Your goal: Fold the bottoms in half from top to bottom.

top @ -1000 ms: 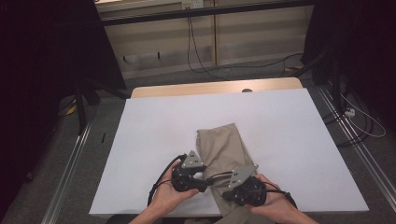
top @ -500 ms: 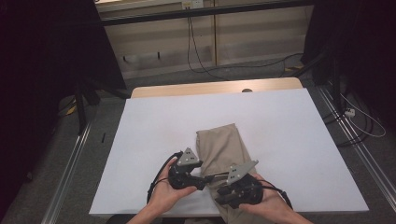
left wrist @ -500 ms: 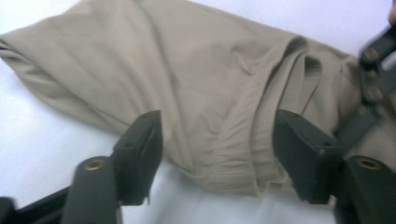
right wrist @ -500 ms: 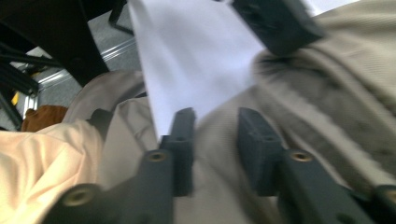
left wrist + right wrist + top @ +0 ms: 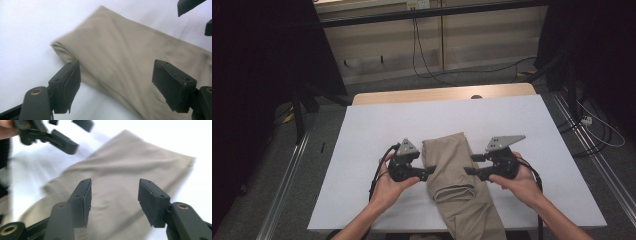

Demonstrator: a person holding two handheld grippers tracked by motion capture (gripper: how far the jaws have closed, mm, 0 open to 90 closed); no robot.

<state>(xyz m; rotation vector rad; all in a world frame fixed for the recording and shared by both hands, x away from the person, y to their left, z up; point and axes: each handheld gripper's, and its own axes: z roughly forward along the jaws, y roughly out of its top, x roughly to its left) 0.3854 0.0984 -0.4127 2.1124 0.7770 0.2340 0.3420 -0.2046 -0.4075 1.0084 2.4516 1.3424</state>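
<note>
A folded pair of khaki trousers lies near the front edge of the white table, one end hanging over that edge. The left gripper and the right gripper flank it – each hand gripped around its tool, forearms rising from below, jaws pointing inward at the cloth. Both sets of jaws have just been opening and stand apart with nothing pinched – the fabric lies beyond them

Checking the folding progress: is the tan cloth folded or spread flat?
Folded. The tan cloth lies doubled into a narrow strip with a rolled layer near its front, on the white table.
</note>
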